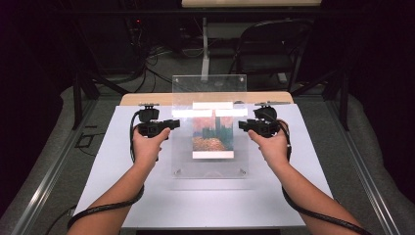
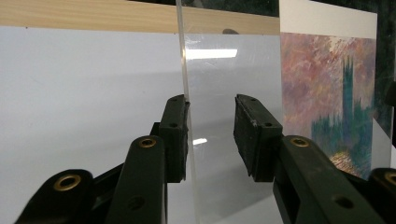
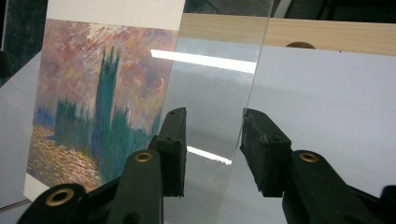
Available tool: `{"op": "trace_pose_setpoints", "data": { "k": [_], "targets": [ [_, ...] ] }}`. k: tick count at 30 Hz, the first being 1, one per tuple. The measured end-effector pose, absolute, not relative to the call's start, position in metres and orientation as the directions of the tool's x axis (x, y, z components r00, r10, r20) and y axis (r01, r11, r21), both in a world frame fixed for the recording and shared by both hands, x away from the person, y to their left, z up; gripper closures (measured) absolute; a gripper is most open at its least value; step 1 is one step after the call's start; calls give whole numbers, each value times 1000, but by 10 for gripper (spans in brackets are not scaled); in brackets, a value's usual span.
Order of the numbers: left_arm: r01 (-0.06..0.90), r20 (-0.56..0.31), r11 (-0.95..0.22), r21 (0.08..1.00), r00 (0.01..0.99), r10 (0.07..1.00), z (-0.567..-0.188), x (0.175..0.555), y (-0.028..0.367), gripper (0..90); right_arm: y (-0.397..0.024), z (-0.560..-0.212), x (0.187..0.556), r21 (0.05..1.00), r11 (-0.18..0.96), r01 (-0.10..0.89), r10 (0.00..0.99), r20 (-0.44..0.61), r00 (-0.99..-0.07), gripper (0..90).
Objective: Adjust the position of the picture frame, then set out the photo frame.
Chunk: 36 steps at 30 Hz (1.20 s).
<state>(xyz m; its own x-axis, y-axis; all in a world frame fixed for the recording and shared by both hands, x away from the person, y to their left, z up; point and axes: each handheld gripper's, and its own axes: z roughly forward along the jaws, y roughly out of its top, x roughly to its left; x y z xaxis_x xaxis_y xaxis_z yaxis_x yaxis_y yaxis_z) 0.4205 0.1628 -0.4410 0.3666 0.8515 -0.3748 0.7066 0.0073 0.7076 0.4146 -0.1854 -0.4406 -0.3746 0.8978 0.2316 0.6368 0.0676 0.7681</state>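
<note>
A clear acrylic sheet [image 1: 209, 98] stands tilted over the middle of the white desk [image 1: 122, 191], its near edge low and its far edge raised, with a painted print [image 1: 213, 133] lying under it. The left tool [image 1: 172, 123] straddles the sheet's left edge, the right tool [image 1: 243, 125] its right edge.

Both tools are only part closed. In the left gripper view the sheet's edge [image 2: 186, 100] lies against one pad while the other pad stands clear. In the right gripper view the edge [image 3: 252, 93] runs between the pads and neither seems to press on it.

With so loose a hold, the slick sheet could slip out and drop on the print, or twist if one side bites first.

The high view shows the sheet's tilt and both hands level; the gripper views show the gaps at the pads.
</note>
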Motion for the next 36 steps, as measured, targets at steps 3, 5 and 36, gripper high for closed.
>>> {"op": "trace_pose_setpoints", "data": {
  "k": [3, 5, 36],
  "targets": [
    [701, -369, 5, 713, 369, 853, -439, 416, 163, 661, -186, -439, 410, 776, 73, 626, 898, 222, -381, 619],
    [695, -368, 5, 719, 374, 852, -438, 413, 163, 664, -186, -438, 407, 779, 73, 623, 898, 220, -381, 626],
    [653, -359, -1, 758, 418, 835, -431, 380, 171, 715, -191, -427, 374, 810, 78, 581, 883, 214, -417, 674]
  ]
}}
